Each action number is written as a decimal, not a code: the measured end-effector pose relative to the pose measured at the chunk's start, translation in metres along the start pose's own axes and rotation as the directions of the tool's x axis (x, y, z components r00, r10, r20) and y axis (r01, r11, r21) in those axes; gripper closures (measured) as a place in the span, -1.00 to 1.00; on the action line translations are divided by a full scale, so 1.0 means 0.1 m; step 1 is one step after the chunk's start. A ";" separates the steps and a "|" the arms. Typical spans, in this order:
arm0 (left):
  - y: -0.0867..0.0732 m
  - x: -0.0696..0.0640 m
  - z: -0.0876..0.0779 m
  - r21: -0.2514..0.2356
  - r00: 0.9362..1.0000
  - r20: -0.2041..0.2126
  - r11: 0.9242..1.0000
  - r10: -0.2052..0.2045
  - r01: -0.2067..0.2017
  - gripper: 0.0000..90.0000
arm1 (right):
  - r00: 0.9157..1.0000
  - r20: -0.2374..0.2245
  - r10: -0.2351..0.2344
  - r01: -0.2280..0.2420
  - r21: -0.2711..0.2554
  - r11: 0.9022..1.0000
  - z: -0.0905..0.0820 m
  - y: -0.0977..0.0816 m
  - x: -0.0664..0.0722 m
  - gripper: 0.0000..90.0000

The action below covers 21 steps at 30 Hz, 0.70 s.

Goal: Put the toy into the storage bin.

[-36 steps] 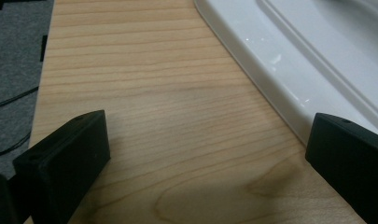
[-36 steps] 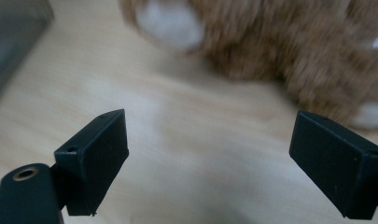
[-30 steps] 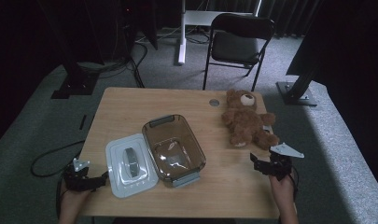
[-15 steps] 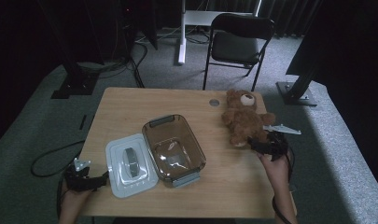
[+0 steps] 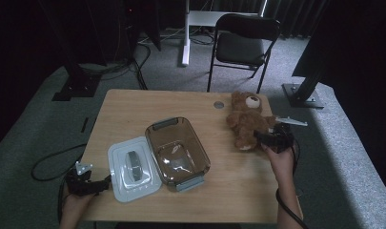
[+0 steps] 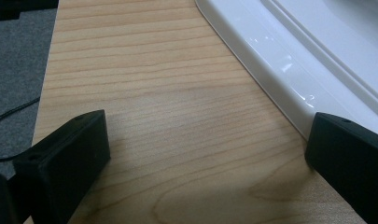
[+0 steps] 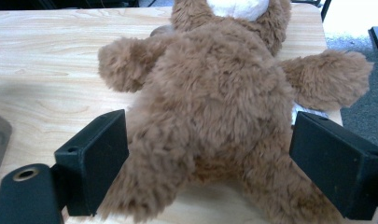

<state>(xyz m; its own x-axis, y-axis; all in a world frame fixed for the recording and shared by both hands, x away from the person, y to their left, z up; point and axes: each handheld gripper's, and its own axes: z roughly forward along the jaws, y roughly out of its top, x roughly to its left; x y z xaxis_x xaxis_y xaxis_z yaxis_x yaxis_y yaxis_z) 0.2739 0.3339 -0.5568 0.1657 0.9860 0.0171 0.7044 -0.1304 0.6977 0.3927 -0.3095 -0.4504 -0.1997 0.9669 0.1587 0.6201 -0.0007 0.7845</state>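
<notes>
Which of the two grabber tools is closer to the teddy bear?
The right one. The right gripper has its open jaws on either side of the teddy bear's lower body. The left gripper sits across the table by the white lid, far from the bear.

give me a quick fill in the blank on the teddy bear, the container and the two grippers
1. The right gripper has its open jaws around the ____ of the teddy bear.
2. The white lid lies ____ the brown container.
3. The left gripper is ____.

Missing words: lower body; beside; open
</notes>
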 end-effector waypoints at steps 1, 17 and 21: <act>0.00 0.00 0.00 -0.002 1.000 0.000 1.000 -0.002 0.002 -0.99 | 1.000 0.006 0.003 -0.003 0.001 1.000 0.01 0.02 -0.01 -0.76; 0.00 0.00 0.00 0.000 1.000 0.000 1.000 0.000 0.000 -0.99 | 0.999 0.004 0.043 -0.043 0.021 0.999 0.28 0.27 -0.08 -0.75; 0.00 0.00 0.00 0.000 1.000 0.000 1.000 0.000 0.000 -0.99 | 0.998 0.009 0.061 -0.062 0.033 0.998 0.38 0.38 -0.08 -0.75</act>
<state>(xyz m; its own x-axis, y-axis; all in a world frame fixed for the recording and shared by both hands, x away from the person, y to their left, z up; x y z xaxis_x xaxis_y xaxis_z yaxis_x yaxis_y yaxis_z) 0.2739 0.3339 -0.5569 0.1654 0.9861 0.0168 0.7044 -0.1300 0.6978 0.4465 -0.3079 -0.4450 -0.1543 0.9673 0.2011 0.6558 -0.0519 0.7531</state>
